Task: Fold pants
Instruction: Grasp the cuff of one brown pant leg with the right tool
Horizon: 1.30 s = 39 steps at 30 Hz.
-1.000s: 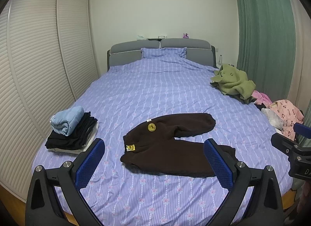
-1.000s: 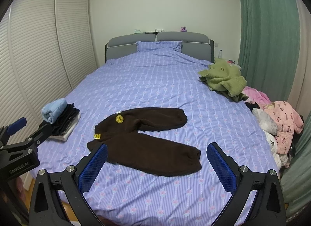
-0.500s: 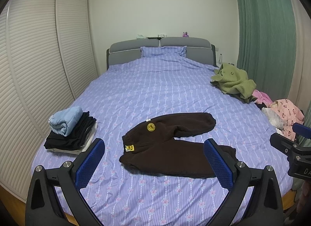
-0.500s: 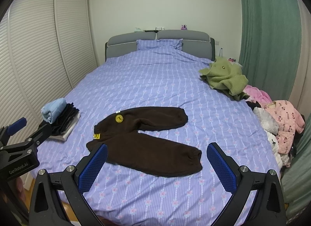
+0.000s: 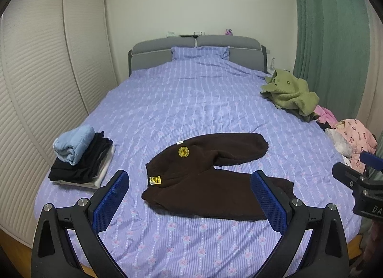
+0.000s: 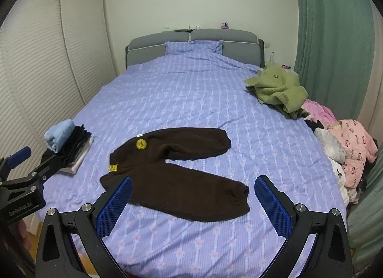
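Two grippers hang wide open above the foot of the bed point(image 5: 215, 101), neither touching cloth: the left gripper point(image 5: 190, 196) frames the waist end of the pants point(image 5: 198, 177), and the right gripper point(image 6: 195, 200) frames the near leg and its cuff. Over the last second little has changed; both views have drifted only slightly, the pants sitting a touch lower and nearer in frame, which reads as a slow approach and not a commitment to a grasp. The pants lie flat and unfolded on the purple cover at about 6 o'clock on the bed, waistband at 9 o'clock with its yellow patch point(image 6: 141, 144) and yellow tag point(image 6: 113, 168) showing, legs splayed in a V toward 3 o'clock, the far leg angling to 2 o'clock. So folding has probably not begun; the likely first move is to bring one leg over the other, which calls for a pinch at the waist and at a cuff. A folded stack point(image 5: 81, 158) sits at 9 o'clock by the bed's edge, well apart from the pants, and loose clothes including a green garment point(image 5: 292, 93) lie from 2 to 3 o'clock.
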### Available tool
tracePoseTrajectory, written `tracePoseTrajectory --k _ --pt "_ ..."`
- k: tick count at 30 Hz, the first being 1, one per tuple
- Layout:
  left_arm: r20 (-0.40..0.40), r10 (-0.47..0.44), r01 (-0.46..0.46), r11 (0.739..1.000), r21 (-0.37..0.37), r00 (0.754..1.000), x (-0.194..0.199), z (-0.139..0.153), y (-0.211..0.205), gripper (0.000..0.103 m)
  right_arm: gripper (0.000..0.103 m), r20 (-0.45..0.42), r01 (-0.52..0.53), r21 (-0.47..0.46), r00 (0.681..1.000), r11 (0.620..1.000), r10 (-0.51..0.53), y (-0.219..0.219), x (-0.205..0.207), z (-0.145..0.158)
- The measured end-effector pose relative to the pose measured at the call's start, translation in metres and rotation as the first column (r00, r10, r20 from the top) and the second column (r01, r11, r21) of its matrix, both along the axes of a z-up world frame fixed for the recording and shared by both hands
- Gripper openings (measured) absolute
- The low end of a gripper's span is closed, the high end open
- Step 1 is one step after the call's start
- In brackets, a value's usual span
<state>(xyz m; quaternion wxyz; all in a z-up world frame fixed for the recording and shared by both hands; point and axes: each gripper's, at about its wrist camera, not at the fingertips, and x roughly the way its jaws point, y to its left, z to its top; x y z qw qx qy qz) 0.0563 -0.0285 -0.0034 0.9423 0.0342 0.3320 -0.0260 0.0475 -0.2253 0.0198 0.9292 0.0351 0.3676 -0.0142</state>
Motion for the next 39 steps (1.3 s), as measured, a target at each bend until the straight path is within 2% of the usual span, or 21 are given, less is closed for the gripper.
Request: tracePoseTrajectory --k 8,11,15,18,20,24,28,34,36,38,39 --pt "-0.013 -0.004 0.004 1.0 0.018 1.0 0.075 -0.031 -0.032 0.103 0.103 0.013 0.015 -0.041 1.0 0.999 -0.015 -0.029 0.068 -0.037" --pt "-0.044 -0.015 0.016 1.0 0.015 0.999 0.11 -0.05 -0.05 0.103 0.103 0.026 0.006 -0.053 1.0 0.999 -0.005 -0.049 0.113 -0.059" --pt "-0.104 -0.025 0.029 0.999 0.031 0.994 0.163 -0.09 -0.073 0.103 0.1 0.008 0.002 -0.034 1.0 0.999 -0.002 -0.078 0.182 -0.099" --pt "-0.161 -0.022 0.028 0.999 0.036 0.987 0.202 -0.127 -0.085 0.103 0.093 -0.044 0.005 0.026 0.999 1.0 -0.004 -0.101 0.236 -0.143" --pt "-0.204 -0.024 0.032 0.999 0.035 0.979 0.226 -0.151 -0.091 0.103 0.084 -0.092 0.002 0.071 0.996 0.997 0.004 -0.112 0.265 -0.173" --pt "-0.291 -0.009 0.024 0.999 0.048 0.957 0.272 -0.194 -0.102 0.103 0.075 -0.202 0.029 0.122 0.979 0.992 -0.004 -0.131 0.311 -0.236" --pt "-0.368 0.011 -0.001 1.0 0.026 0.93 0.291 -0.224 -0.106 0.103 0.065 -0.3 0.086 0.187 0.954 0.979 -0.027 -0.147 0.345 -0.291" --pt "-0.423 0.026 -0.007 0.999 0.045 0.906 0.275 -0.248 -0.103 0.103 0.055 -0.399 0.157 0.275 0.916 0.948 -0.036 -0.161 0.373 -0.342" --pt "-0.436 0.026 -0.004 0.999 0.052 0.899 0.273 -0.253 -0.103 0.103 0.046 -0.417 0.153 0.265 0.908 0.952 -0.03 -0.159 0.382 -0.35" --pt "-0.444 0.019 0.007 0.998 0.057 0.896 0.275 -0.255 -0.104 0.103 0.027 -0.424 0.138 0.232 0.905 0.963 -0.027 -0.159 0.388 -0.351" --pt "-0.437 0.017 0.01 0.998 0.058 0.899 0.278 -0.254 -0.104 0.103 0.024 -0.41 0.125 0.216 0.912 0.968 -0.026 -0.16 0.389 -0.345"
